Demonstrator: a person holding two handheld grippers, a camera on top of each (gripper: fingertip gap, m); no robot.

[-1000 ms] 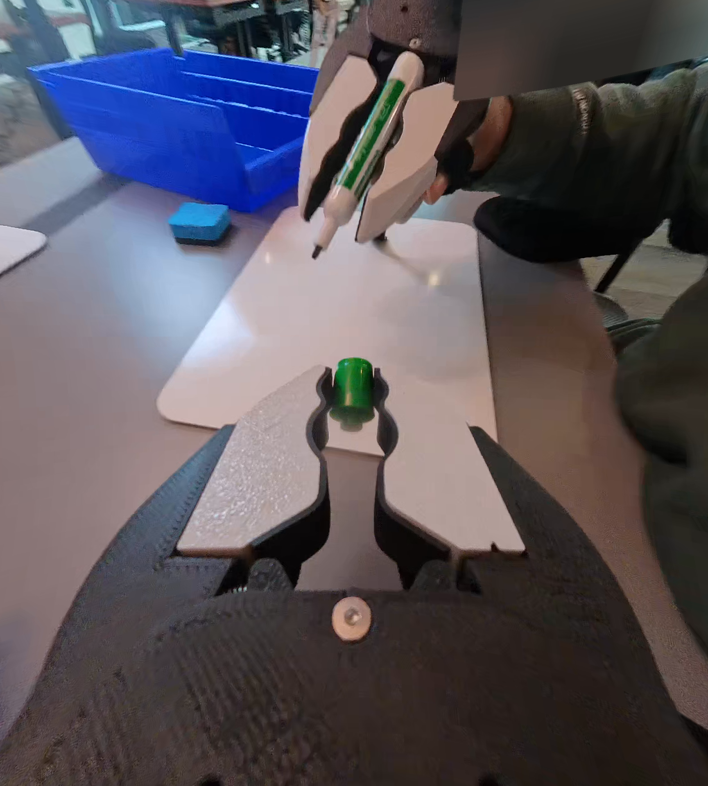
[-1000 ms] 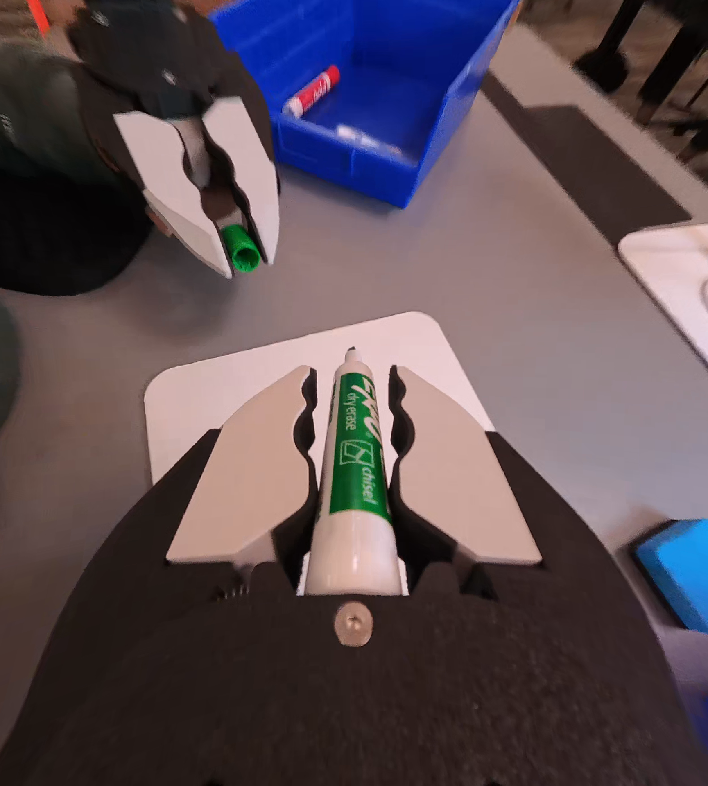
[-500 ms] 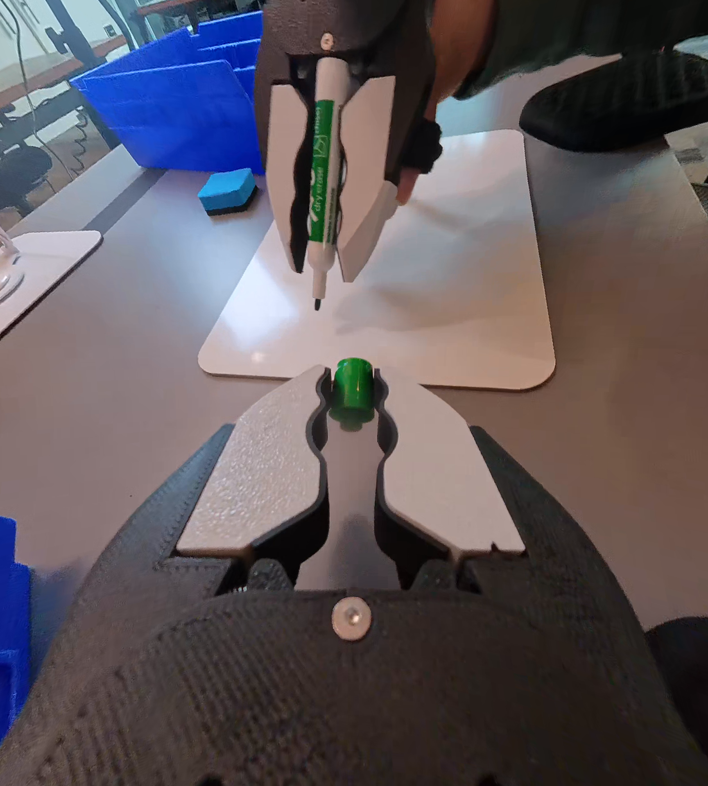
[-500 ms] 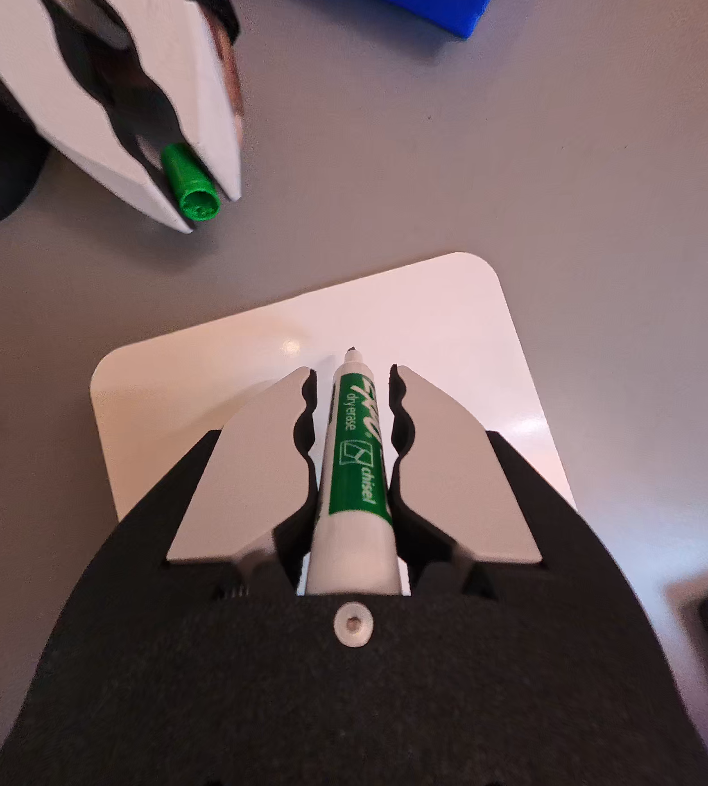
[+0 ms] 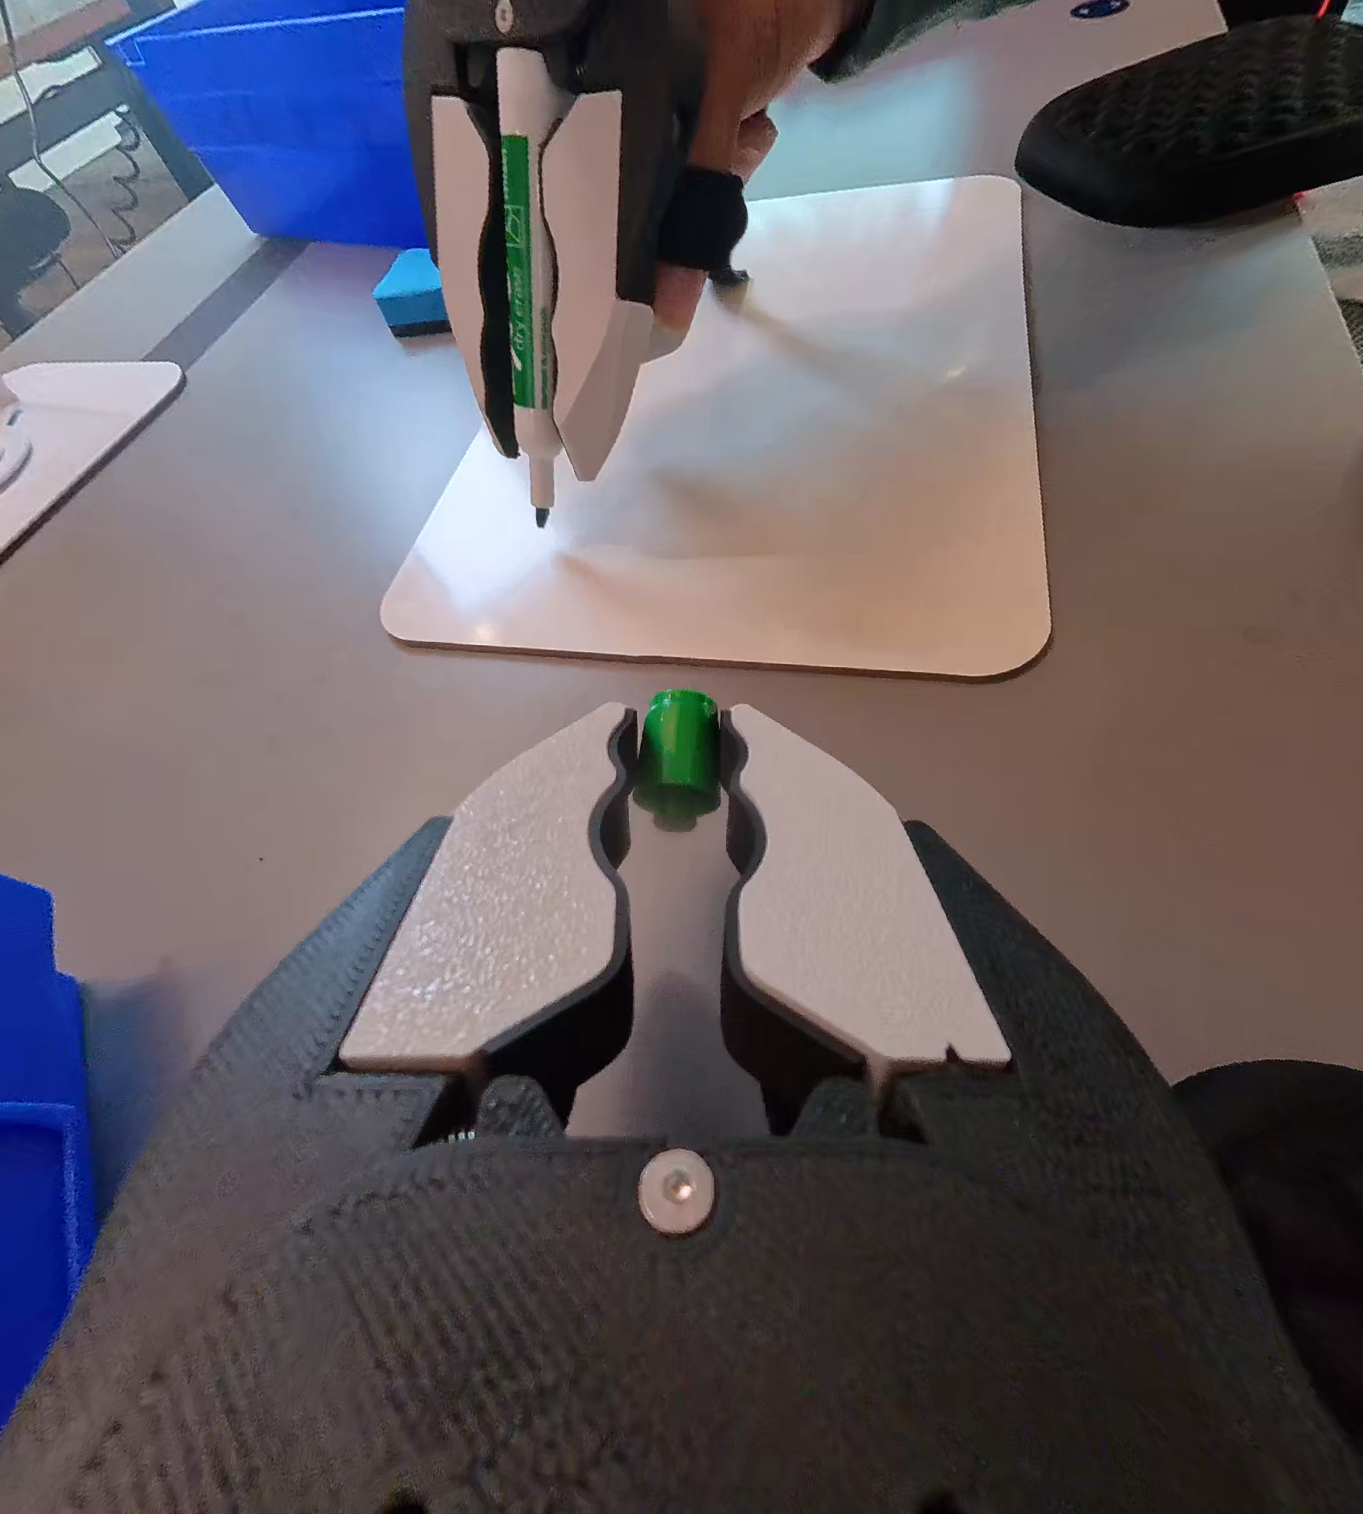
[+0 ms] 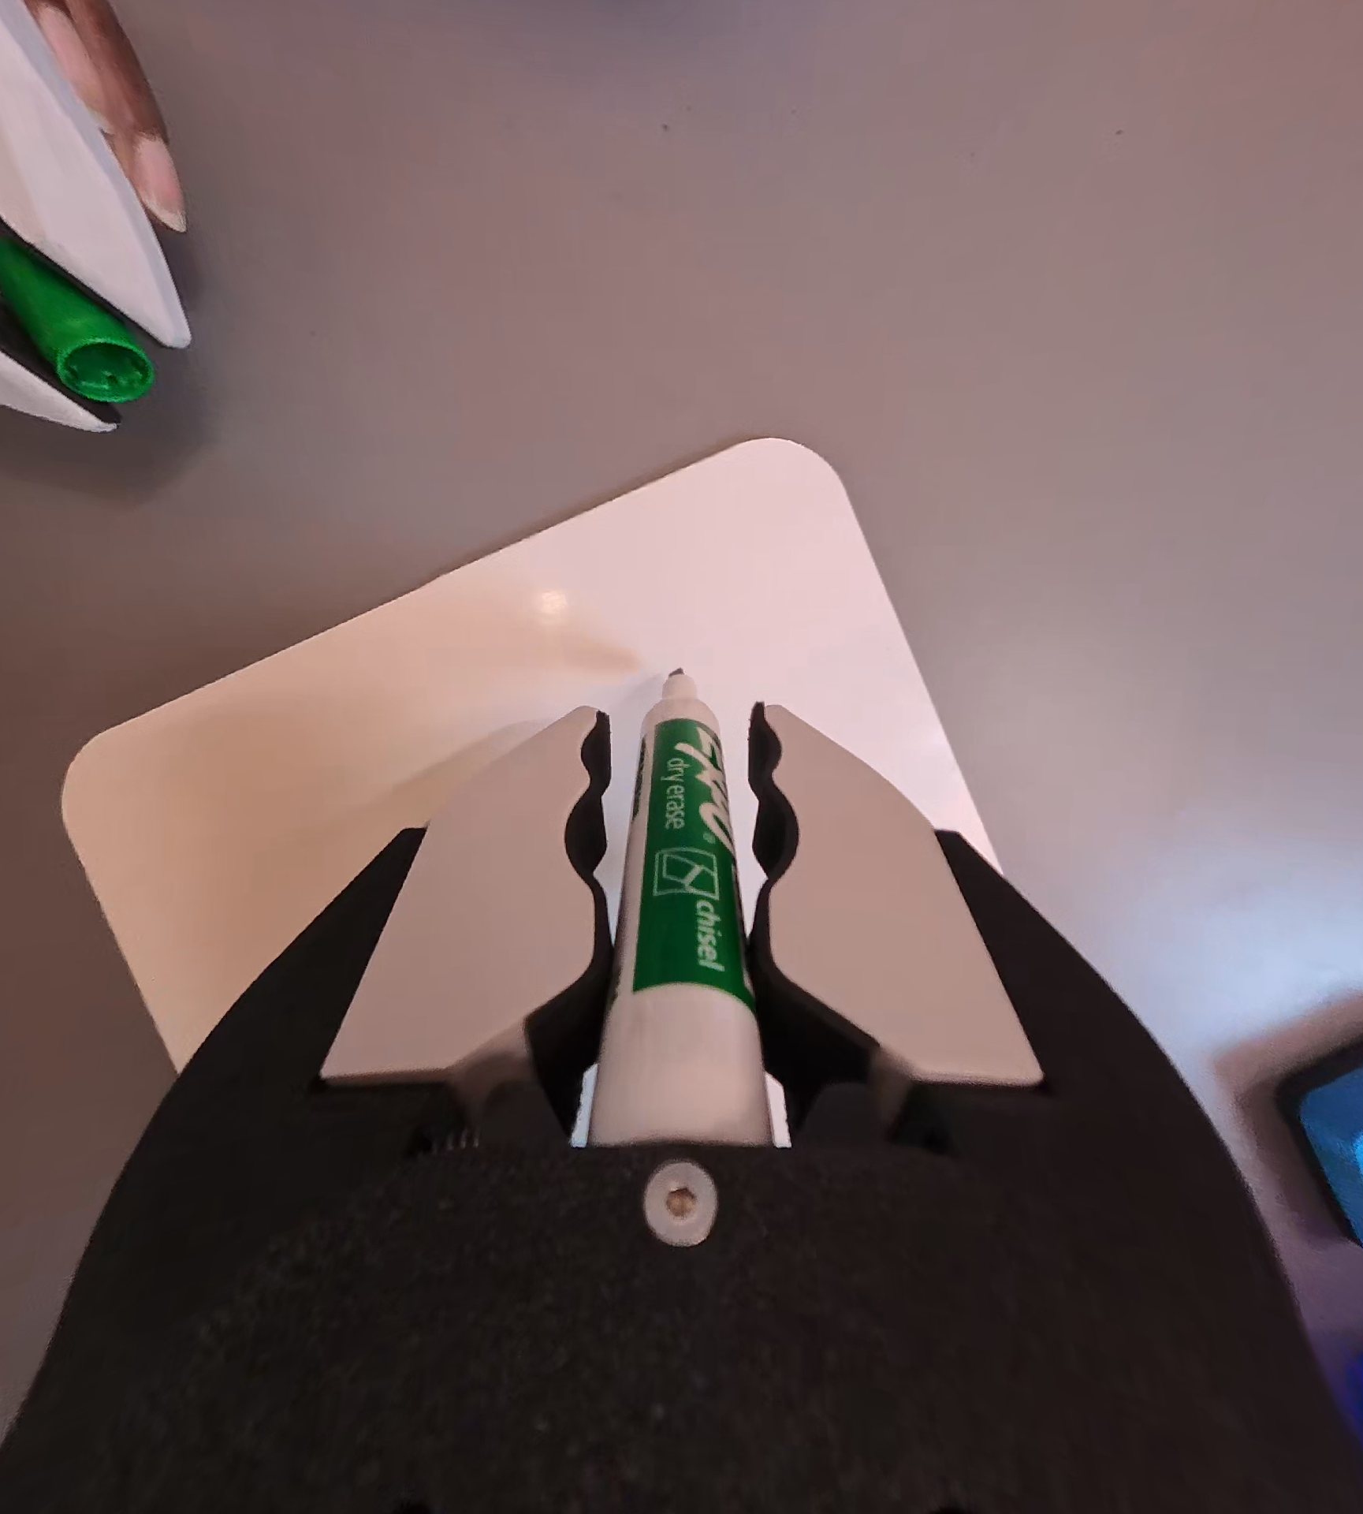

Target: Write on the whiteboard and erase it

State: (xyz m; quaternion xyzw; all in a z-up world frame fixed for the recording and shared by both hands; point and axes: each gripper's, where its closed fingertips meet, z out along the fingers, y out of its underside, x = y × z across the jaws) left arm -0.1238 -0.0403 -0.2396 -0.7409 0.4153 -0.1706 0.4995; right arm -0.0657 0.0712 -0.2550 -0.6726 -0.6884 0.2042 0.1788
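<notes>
Two grippers were over a smooth grey table (image 5: 170,737), biggest thing there. Next down, the glossy white whiteboard (image 5: 825,491) with rounded corners lay flat on it. The right gripper (image 6: 676,721), black textured shell with pale fingers, pointed steeply down, clamped on the white-and-green marker (image 6: 686,885), tip at the board's surface near a corner. The left gripper (image 5: 676,721) sat low just short of the board, pinching the little green cap (image 5: 678,750).
</notes>
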